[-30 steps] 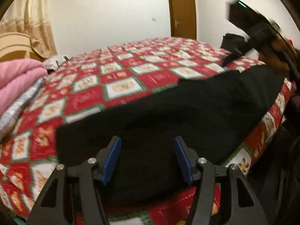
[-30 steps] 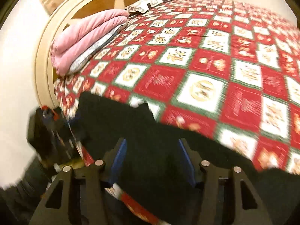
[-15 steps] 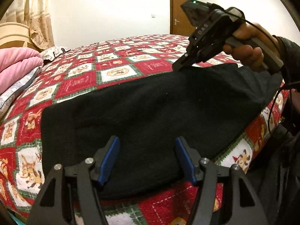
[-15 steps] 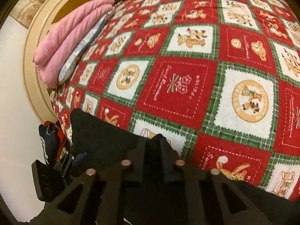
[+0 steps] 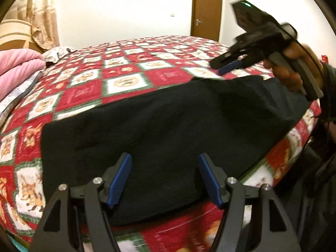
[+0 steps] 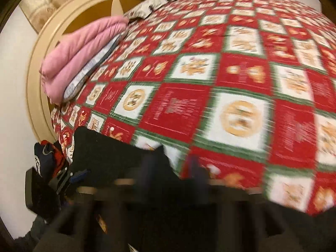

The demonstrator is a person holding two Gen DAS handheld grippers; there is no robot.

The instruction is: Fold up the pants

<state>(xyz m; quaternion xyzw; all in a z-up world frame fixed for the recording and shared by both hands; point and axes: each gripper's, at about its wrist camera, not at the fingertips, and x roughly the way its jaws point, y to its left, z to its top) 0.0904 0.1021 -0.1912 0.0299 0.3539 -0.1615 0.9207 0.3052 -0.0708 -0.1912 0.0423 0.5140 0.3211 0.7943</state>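
Note:
The black pants [image 5: 168, 126] lie flat along the near edge of the bed, on a red, white and green patterned bedspread [image 5: 126, 77]. My left gripper [image 5: 163, 178] is open, its blue pads just above the pants' near edge. My right gripper [image 5: 226, 67] hovers just above the pants' far right edge with its jaws a little apart and nothing between them. In the right wrist view the right gripper [image 6: 172, 168] is motion-blurred, its fingers parted over the pants' edge [image 6: 109, 149]. The left gripper also shows at the lower left of that view [image 6: 73, 176].
A folded pink blanket [image 6: 84, 54] lies at the head of the bed by the round headboard [image 6: 37, 79]. A brown door [image 5: 206, 10] stands in the far wall. Dark and red clothes [image 6: 48, 157] sit beside the bed.
My right gripper was shut on the pants' far edge half a second ago; now it has opened, let go and lifted slightly. The left gripper has stayed open over the near edge.

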